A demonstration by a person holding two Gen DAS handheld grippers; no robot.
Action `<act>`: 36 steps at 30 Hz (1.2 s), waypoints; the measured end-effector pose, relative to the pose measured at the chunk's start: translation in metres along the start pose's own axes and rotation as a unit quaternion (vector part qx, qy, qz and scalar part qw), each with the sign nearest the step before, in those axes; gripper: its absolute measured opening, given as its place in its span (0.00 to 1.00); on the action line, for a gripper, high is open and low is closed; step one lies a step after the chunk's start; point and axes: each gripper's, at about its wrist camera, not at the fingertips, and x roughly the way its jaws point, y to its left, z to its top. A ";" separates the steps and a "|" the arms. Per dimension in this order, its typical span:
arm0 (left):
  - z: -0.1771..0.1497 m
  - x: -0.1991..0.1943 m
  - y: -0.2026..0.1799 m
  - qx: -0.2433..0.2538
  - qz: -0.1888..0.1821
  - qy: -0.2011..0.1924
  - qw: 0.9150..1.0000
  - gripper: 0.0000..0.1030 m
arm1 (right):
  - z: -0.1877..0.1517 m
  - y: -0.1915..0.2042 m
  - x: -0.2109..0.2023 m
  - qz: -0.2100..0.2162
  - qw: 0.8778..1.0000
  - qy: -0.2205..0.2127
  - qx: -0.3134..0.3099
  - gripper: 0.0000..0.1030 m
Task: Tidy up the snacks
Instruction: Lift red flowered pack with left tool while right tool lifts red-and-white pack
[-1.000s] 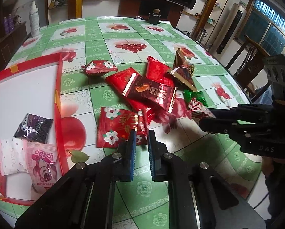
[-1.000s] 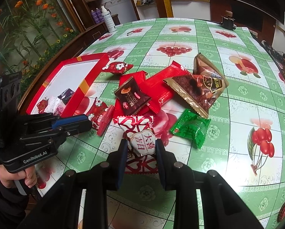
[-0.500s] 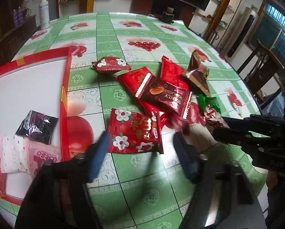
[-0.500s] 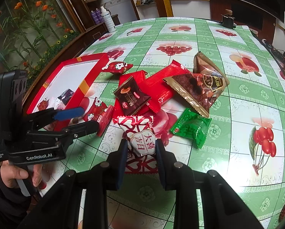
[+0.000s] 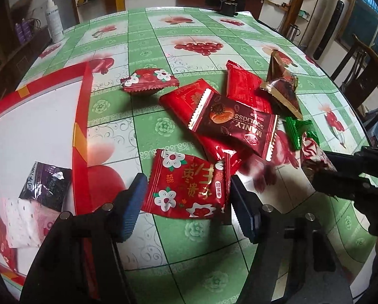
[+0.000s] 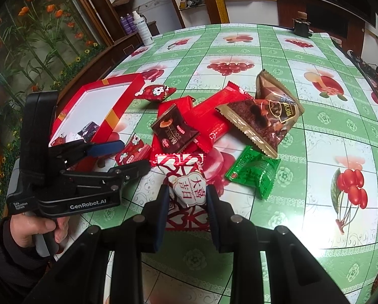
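Note:
Several snack packets lie in a loose pile on the green patterned tablecloth (image 5: 143, 131). My left gripper (image 5: 189, 197) is open, its jaws on either side of a red flowered packet (image 5: 186, 185) without touching it. It also shows in the right wrist view (image 6: 128, 157). My right gripper (image 6: 187, 197) is shut on a red-and-white packet (image 6: 186, 177), seen at the right of the left wrist view (image 5: 313, 157). A dark brown packet (image 5: 234, 126) lies on red packets (image 5: 244, 88). A gold-brown packet (image 6: 265, 116) and a green one (image 6: 252, 172) lie to the right.
A red-rimmed white tray (image 5: 81, 116) at the left holds a dark purple packet (image 5: 46, 185) and pink and white packets (image 5: 24, 223). Another red flowered packet (image 5: 148, 82) lies near the tray. A white bottle (image 5: 53, 22), a dark jar (image 5: 228, 6) and a chair (image 5: 366, 71) stand around.
My left gripper has opened from shut and moved forward so that its jaws flank the red flowered packet. My right gripper has kept its hold on the red-and-white packet.

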 end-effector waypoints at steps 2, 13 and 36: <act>-0.004 -0.003 -0.001 0.010 -0.008 -0.003 1.000 0.51 | 0.000 0.000 -0.001 0.000 1.000 -0.001 0.000 0.31; -0.019 -0.023 0.003 -0.017 -0.053 -0.042 0.998 0.29 | 0.001 0.005 -0.004 0.001 1.000 -0.004 -0.004 0.31; -0.016 -0.064 0.014 -0.033 -0.057 -0.085 0.994 0.29 | 0.013 0.027 -0.006 0.006 1.000 -0.010 -0.028 0.31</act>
